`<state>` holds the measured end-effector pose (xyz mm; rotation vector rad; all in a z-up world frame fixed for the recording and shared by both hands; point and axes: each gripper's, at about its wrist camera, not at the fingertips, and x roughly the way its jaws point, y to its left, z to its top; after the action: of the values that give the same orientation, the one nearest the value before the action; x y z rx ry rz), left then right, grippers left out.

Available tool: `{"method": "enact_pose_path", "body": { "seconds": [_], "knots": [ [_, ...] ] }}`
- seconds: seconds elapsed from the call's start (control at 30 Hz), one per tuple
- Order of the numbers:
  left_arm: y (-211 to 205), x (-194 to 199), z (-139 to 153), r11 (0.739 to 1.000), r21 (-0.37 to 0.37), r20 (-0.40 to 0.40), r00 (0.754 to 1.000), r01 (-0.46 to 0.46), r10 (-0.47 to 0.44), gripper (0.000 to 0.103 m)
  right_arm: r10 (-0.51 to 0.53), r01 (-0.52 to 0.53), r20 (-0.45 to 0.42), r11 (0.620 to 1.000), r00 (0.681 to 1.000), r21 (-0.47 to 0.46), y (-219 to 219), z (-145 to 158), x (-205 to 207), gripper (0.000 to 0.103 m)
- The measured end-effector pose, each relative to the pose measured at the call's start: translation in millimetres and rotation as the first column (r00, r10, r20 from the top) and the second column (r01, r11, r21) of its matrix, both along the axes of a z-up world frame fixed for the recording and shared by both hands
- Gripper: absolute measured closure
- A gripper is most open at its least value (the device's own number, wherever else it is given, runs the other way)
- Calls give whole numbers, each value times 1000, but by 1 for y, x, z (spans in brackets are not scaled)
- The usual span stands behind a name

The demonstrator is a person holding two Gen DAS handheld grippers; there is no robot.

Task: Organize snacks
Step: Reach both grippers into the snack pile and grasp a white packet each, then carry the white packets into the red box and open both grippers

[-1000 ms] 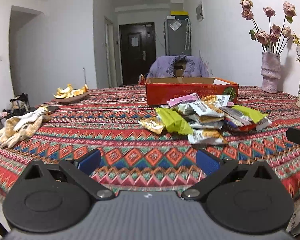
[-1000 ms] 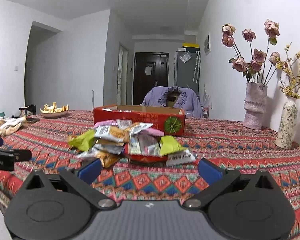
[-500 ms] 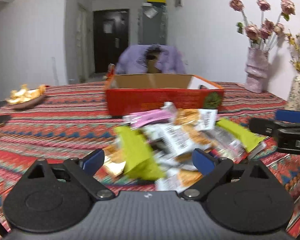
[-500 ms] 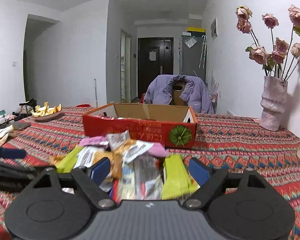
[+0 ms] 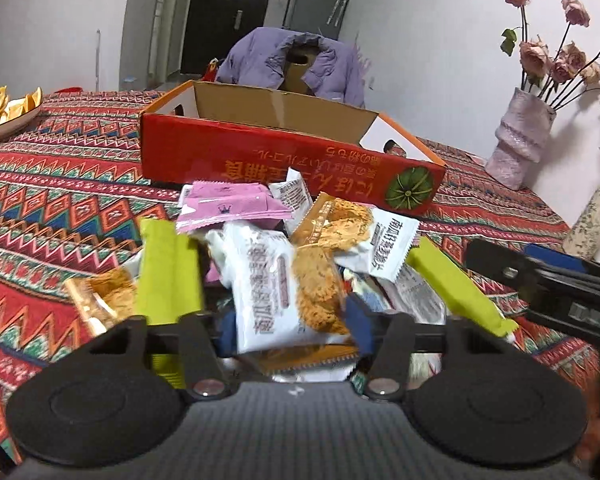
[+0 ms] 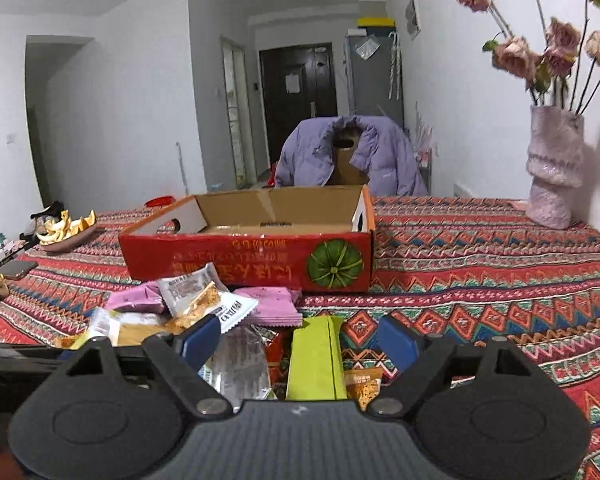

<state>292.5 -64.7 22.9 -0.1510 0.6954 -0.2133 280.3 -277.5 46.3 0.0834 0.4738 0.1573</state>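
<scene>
A pile of snack packets (image 5: 300,248) lies on the patterned tablecloth in front of an open red cardboard box (image 5: 284,160), which also shows in the right wrist view (image 6: 252,256). My left gripper (image 5: 292,326) has its blue pads on either side of a white and orange snack packet (image 5: 280,292); contact is unclear. My right gripper (image 6: 300,340) is open over a green packet (image 6: 318,356) and a clear packet (image 6: 242,360). The right gripper also shows in the left wrist view (image 5: 548,284).
A plate of orange peel (image 6: 66,228) sits at the far left. A pink vase of dried roses (image 6: 554,172) and a speckled vase (image 5: 592,220) stand at the right. A chair with a purple jacket (image 6: 352,156) is behind the box.
Both grippers have moved forward and down into the pile. The left jaws have narrowed around the white and orange packet. The box is now closer in both views.
</scene>
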Motion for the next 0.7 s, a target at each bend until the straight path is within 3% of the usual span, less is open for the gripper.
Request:
{"method": "enact_pose_path", "body": {
  "seconds": [0.03,0.13,0.27,0.4,0.5,0.53,0.57,0.7],
  "knots": [
    [5,-3,2,1000,-6,-5,1000,3,-3,68,11,-11,-4,1000,1000,0,1,-1,4,18],
    [24,-13,10,1000,-25,-5,1000,0,0,79,67,-68,-15,998,998,-11,13,-4,17,18],
    [39,-25,27,1000,-12,59,998,-20,20,85,142,-142,-38,990,989,-2,38,-8,40,18],
    [47,-31,39,999,0,102,994,-37,37,87,191,-192,-23,966,981,-175,74,-11,54,18],
    [53,-32,44,999,-11,105,994,-35,36,87,220,-210,-15,907,975,-365,97,-15,62,18],
    [56,-34,45,999,-15,108,993,-36,37,87,239,-229,-24,892,971,-390,100,-17,64,22],
    [57,-35,45,999,-10,113,993,-40,41,87,263,-258,-42,880,964,-398,104,-19,67,37],
    [62,-40,45,998,10,116,992,-59,58,87,284,-293,-83,869,955,-398,105,-20,63,45]
  ]
}}
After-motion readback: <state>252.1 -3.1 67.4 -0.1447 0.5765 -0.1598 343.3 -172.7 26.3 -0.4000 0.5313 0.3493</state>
